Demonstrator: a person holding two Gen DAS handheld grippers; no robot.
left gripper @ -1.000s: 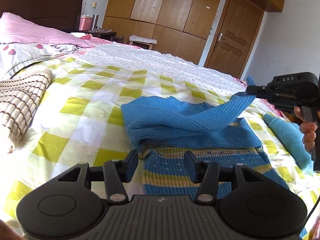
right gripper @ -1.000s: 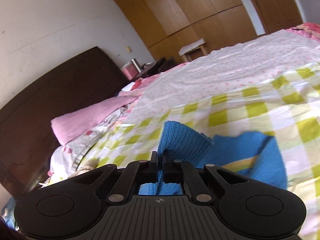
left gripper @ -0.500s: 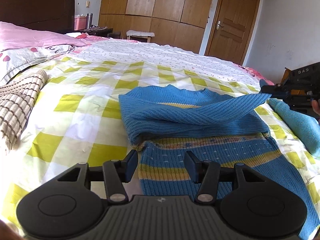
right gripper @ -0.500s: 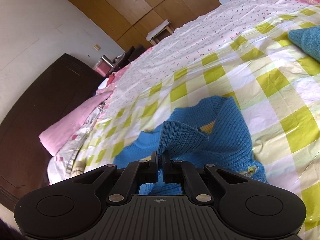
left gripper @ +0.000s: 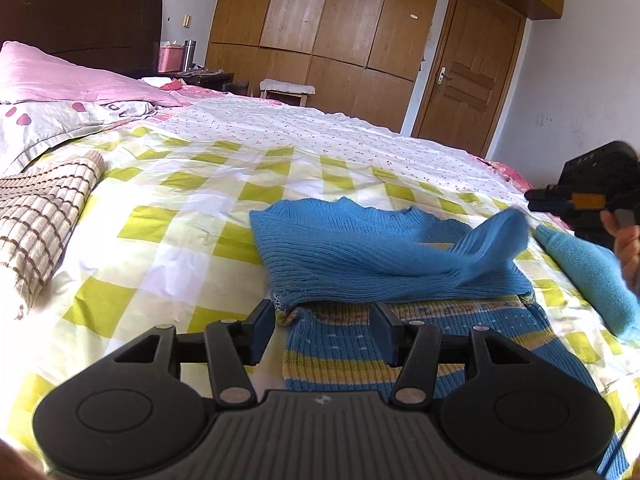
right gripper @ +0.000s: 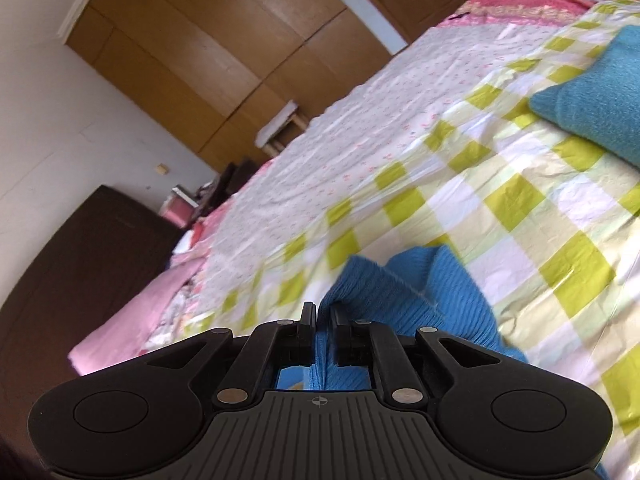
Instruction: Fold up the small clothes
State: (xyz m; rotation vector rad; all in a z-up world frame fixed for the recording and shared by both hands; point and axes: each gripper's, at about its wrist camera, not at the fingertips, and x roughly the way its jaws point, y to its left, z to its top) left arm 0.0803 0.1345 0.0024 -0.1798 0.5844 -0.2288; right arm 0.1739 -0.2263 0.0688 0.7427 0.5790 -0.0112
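One blue sweater (left gripper: 384,256) lies on the bed (left gripper: 168,216), on the yellow and white checked cover. Its top part is folded over, so the striped lower part (left gripper: 360,352) only peeks out, and the left gripper (left gripper: 324,332) hides some of that. The left gripper hangs just above the striped part with its jaws apart and nothing in them. The right gripper (right gripper: 323,320) has the sweater's sleeve (right gripper: 384,292) between its jaws, and the jaws are opening, so the cloth sits loose in a thin gap. In the left wrist view the sleeve end (left gripper: 500,232) is blurry and lifted, and the right gripper is cut off at the edge of the picture, with a bit of a hand (left gripper: 628,240) behind it. Only the left wrist view shows one brown checked cloth (left gripper: 36,224) on the far left. Both views show one fuzzy teal cloth (right gripper: 596,96) beside the sweater and one pink pillow (left gripper: 68,80).
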